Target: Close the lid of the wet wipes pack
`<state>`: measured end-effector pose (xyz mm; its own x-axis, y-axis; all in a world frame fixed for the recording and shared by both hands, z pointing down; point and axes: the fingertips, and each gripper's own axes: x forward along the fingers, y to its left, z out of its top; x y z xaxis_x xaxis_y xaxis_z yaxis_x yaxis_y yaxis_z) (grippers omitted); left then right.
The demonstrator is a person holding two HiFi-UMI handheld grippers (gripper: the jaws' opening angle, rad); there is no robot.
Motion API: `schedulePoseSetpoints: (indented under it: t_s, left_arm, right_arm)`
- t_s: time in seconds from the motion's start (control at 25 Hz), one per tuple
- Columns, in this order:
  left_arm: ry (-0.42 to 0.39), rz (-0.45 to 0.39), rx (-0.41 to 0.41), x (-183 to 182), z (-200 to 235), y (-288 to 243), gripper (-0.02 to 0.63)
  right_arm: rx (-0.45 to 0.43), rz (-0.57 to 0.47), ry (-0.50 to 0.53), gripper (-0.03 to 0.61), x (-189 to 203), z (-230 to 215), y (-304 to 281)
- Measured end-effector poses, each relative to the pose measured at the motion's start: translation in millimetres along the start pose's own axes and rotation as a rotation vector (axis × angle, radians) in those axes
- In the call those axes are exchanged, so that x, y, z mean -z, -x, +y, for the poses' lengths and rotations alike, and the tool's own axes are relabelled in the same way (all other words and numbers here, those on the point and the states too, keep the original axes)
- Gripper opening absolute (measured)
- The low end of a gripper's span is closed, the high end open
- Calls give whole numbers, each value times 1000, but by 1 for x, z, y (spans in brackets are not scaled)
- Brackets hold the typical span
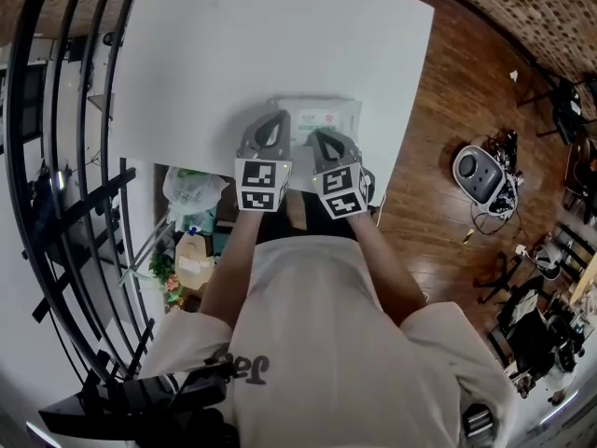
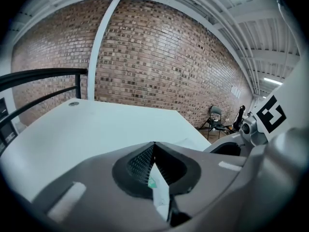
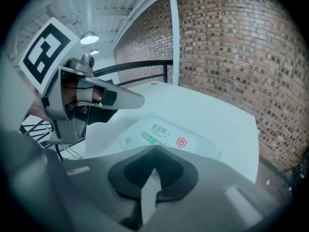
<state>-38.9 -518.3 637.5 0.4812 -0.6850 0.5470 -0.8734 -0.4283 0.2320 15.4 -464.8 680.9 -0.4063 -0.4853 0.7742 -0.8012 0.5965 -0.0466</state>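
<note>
The wet wipes pack (image 1: 322,118) is white with a green label and a red shield mark. It lies flat near the front edge of the white table (image 1: 233,54). In the right gripper view the wet wipes pack (image 3: 169,135) shows no raised flap. My left gripper (image 1: 276,117) hovers at the pack's left end with its jaws shut and empty. A sliver of the pack (image 2: 160,190) shows below its closed tips (image 2: 154,144). My right gripper (image 1: 321,135) is shut and empty over the pack's near side, and the right gripper (image 3: 154,149) points at it. The left gripper (image 3: 139,100) hangs just left of the pack.
A black railing (image 1: 65,138) runs along the table's left side, with a plastic bag (image 1: 191,194) and clutter on a lower level. Wooden floor to the right holds a round grey device (image 1: 478,171) with cables. A brick wall (image 2: 159,62) stands beyond the table.
</note>
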Motion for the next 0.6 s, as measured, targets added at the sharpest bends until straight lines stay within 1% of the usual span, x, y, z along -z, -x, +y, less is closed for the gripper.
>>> schedulePoseSetpoints:
  t_s: [0.12, 0.24, 0.36, 0.48, 0.6]
  left_arm:
    - [3, -4, 1, -3, -3, 0, 17]
    - [-5, -9, -8, -7, -5, 5, 17]
    - [-17, -13, -17, -11, -4, 10, 17]
    - [-31, -33, -24, -23, -5, 15, 17]
    - [-34, -63, -42, -41, -6, 24, 17]
  right_arm:
    - [-1, 28, 14, -12, 0, -1, 0]
    - [-12, 25, 15, -12, -2, -1, 4]
    - [-46, 14, -17, -12, -3, -1, 5]
    - [-96, 35, -76, -13, -9, -5, 10]
    - [-98, -45, -76, -12, -34, -14, 23]
